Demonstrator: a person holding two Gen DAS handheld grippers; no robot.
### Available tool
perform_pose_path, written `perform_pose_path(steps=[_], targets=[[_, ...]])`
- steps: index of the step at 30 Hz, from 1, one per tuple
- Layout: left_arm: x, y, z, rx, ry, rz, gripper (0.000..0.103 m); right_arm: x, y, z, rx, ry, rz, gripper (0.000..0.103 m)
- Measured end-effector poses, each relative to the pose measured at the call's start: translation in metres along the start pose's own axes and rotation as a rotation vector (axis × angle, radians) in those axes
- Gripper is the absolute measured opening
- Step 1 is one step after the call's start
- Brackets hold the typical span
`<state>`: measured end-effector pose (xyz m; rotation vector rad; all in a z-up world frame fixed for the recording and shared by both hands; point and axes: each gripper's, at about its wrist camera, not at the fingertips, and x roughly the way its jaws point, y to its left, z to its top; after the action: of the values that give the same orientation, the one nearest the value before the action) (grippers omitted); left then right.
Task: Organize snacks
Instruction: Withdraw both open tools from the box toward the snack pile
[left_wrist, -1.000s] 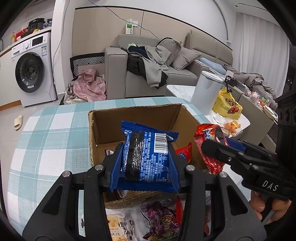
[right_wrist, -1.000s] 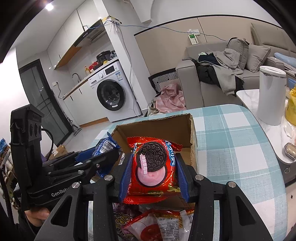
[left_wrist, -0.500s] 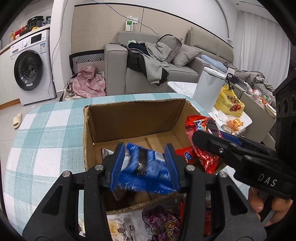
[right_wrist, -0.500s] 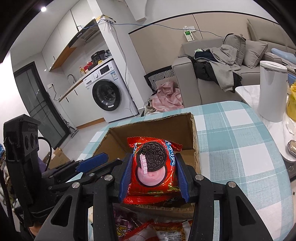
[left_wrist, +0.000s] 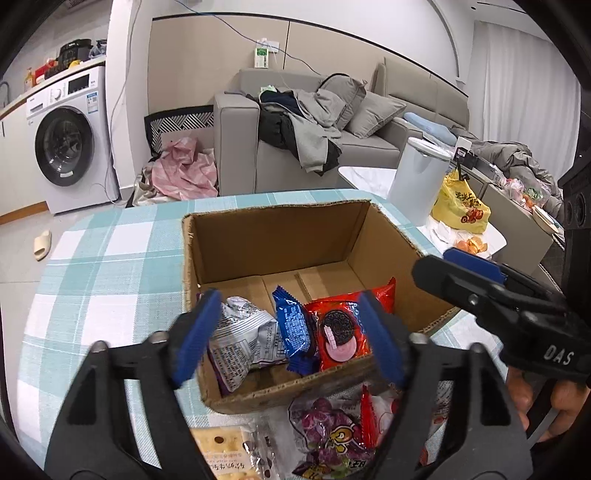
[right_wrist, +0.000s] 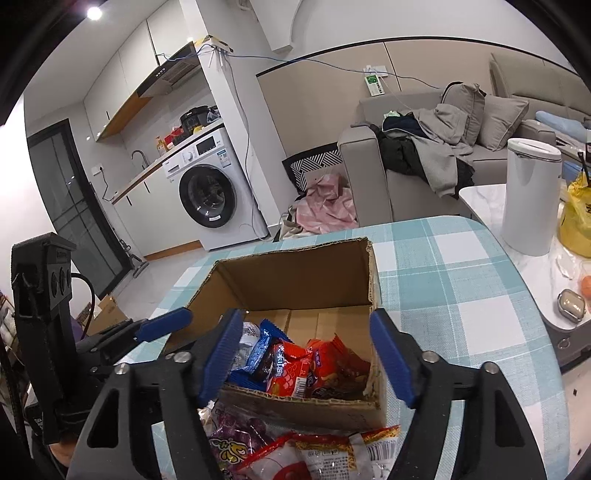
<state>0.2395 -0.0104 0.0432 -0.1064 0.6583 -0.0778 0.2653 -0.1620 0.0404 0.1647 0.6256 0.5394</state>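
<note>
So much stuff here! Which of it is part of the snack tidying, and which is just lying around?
Part of the job:
- cardboard box
- red cookie pack, blue pack and silver pack inside it
- purple snack bag in front of the box
- left gripper, right gripper, both open

Lying about:
- white bin
- yellow bag
- washing machine
- sofa clothes

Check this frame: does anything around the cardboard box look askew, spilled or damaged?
Nothing spilled. In the brown cardboard box, the blue cookie packet stands on edge between the silver packet and the flat red Oreo packet.
</note>
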Motion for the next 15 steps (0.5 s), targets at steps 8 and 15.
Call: perform_pose_path(steps=[8, 15], targets=[[-0.034, 0.000, -0.005, -0.004, -0.022, 0.039, 0.096, -0.016, -0.009, -0.010, 0.015, 0.025, -0.015, 0.102], [-0.064, 0.005, -0.014, -0.006, -0.054, 0.059, 0.102, -0.028, -0.012, -0.022, 0.012, 0.051, -0.025, 0.103]])
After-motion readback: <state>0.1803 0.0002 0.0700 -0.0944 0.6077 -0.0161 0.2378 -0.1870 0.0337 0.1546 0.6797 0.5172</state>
